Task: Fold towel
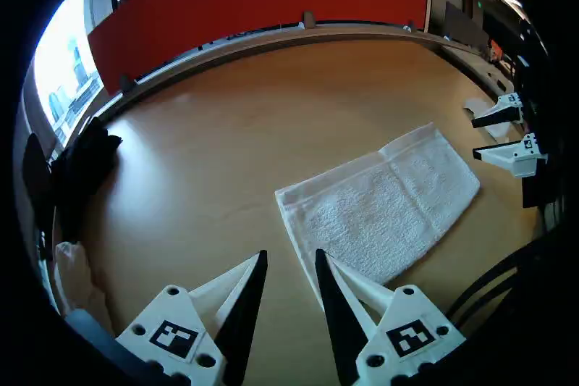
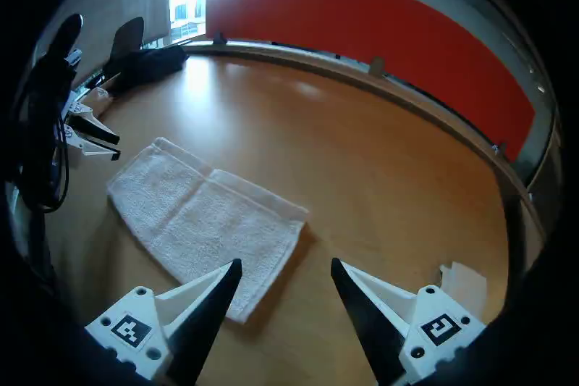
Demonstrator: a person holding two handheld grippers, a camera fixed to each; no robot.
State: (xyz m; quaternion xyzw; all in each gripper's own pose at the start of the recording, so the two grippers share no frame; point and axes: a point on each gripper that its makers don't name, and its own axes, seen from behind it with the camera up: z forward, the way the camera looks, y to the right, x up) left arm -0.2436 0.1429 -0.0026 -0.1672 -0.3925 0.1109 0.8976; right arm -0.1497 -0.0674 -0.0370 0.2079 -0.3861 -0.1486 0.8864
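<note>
Towel [image 1: 380,201]: white terry with a looped nap and a flat-woven band across it. It lies flat as a rectangle on the smooth wooden table [image 1: 217,132], between your two grippers. Left gripper [image 1: 290,251]: fingers apart, empty, just off the near corner. Right gripper [image 2: 286,261]: fingers spread wider, empty, at the opposite end. Risk: the edges hug slick wood, so your tips may skate over the cloth or catch one layer only, and the limp cloth would drag and skew.

Wooden table [image 1: 239,132], red partition [image 1: 260,2] — bright window [image 1: 61,74]
</note>
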